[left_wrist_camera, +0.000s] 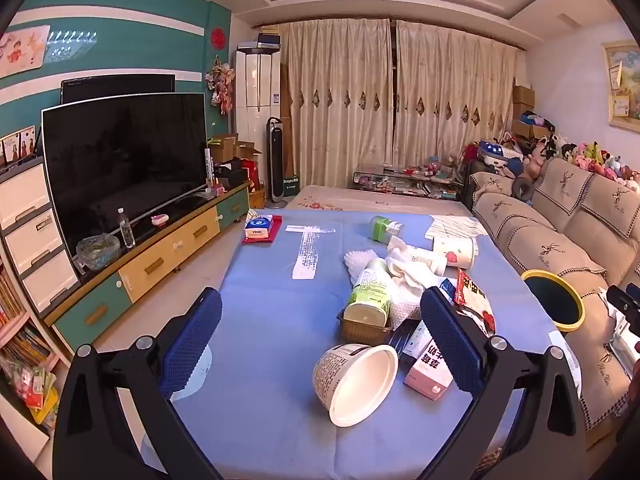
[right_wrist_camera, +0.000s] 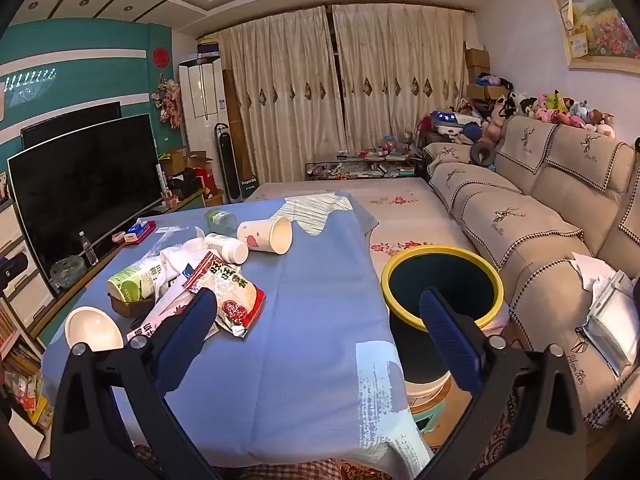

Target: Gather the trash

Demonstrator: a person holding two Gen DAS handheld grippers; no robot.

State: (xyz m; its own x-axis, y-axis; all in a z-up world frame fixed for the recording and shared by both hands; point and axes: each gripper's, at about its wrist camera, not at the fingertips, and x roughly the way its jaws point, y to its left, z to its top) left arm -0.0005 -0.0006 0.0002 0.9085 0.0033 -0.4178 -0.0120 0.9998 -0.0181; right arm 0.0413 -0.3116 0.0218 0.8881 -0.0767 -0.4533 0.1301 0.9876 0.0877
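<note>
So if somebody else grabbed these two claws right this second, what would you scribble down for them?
Left claw: open, empty, above the blue tablecloth.
Right claw: open, empty, at the table's edge beside the yellow-rimmed bin.
Trash on the table: tipped paper bowl, pink carton, red snack bag, green bottle lying on a small basket, white bottle, tipped paper cup, crumpled white tissue.
Done: nothing visibly binned; the bin's inside looks dark.
Left: every item still needs binning.

Blue-clothed table (right_wrist_camera: pixel 312 320) (cluttered) carries paper bowl (left_wrist_camera: pixel 356 380), snack bag (right_wrist_camera: pixel 236 300), cup (right_wrist_camera: pixel 266 234).
</note>
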